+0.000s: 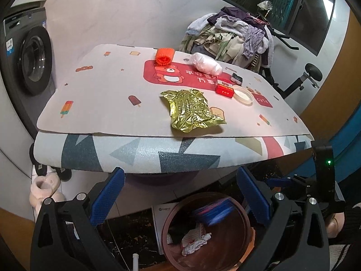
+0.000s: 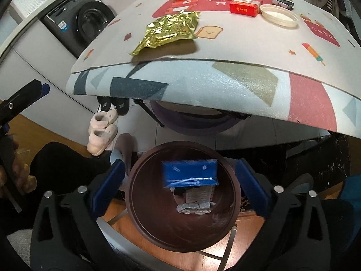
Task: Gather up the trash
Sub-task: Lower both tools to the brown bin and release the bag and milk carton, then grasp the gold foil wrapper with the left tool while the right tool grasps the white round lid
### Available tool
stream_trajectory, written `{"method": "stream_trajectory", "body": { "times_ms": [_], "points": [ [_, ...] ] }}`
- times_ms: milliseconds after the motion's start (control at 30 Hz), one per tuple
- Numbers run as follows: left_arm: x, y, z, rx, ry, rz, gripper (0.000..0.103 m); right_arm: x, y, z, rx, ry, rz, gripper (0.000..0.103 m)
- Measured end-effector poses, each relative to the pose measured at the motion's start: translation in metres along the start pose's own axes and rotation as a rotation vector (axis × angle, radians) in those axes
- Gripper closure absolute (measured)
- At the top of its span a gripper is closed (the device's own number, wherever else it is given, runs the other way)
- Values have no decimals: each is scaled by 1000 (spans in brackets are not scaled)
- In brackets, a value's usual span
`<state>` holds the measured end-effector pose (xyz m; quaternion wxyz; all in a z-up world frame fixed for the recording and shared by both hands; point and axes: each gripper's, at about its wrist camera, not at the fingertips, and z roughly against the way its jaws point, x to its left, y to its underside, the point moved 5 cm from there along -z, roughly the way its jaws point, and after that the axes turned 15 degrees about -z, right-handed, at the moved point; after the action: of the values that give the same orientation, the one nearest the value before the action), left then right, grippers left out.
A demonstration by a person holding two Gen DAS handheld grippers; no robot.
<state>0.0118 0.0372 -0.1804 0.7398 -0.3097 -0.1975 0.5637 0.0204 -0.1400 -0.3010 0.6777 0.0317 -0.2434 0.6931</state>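
With both grippers, left (image 1: 180, 194) and right (image 2: 180, 187), spread and holding nothing above the bin (image 2: 135, 194), we see a blue pack (image 2: 189, 174) and crumpled paper (image 2: 195, 207) already in the bin, while the gold wrapper (image 1: 191, 109) and other pieces wait on the table (image 1: 101, 103) behind the bin.

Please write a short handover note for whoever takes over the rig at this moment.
Left gripper: open, empty, below the table edge.
Right gripper: open, empty, over the brown bin.
A blue packet sits blurred in the bin mouth; crumpled paper lies at the bottom.
Left on the table mat: gold foil wrapper, red box, round lid, white plastic bag, orange mesh roll, small dark item.
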Motion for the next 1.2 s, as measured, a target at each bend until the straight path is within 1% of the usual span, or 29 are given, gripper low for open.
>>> {"method": "stream_trajectory", "body": {
  "times_ms": [167, 367, 467, 567, 667, 700, 767, 867, 933, 1000, 1067, 1133, 1200],
  "points": [
    [1, 2, -3, 9, -2, 3, 6, -6, -2, 1, -8, 10, -20, 6],
    [3, 2, -8, 26, -19, 2, 6, -12, -14, 12, -82, 27, -19, 6],
    [4, 0, -9, 27, -3, -1, 6, -18, -22, 19, -116, 31, -22, 6],
    [1, -6, -9, 11, 27, -30, 6, -23, -31, 28, -151, 26, -23, 6],
    [-2, -14, -12, 6, 10, -72, 6, -27, -41, 37, -196, 19, -25, 6],
    [-3, -18, -15, 11, 2, -94, 6, -28, -44, 39, -208, 18, -24, 6],
    [-3, -24, -21, 13, -5, -104, 6, -31, -52, 43, -229, 24, -19, 6],
    [1, -37, -30, -6, 36, -88, 6, -36, -62, 48, -265, 34, -11, 6],
    [4, -48, -40, -1, 39, -91, 6, -39, -68, 50, -283, 30, 0, 6],
    [6, -59, -54, 17, 32, -108, 6, -40, -73, 50, -274, 24, 6, 6],
    [8, -66, -66, 32, 27, -114, 6, -44, -79, 48, -273, 55, 11, 6],
    [12, -75, -83, 61, 47, -99, 6, -48, -86, 48, -283, 90, 18, 6],
    [15, -82, -98, 88, 53, -86, 6, -53, -93, 47, -289, 103, 10, 6]
  ]
}}
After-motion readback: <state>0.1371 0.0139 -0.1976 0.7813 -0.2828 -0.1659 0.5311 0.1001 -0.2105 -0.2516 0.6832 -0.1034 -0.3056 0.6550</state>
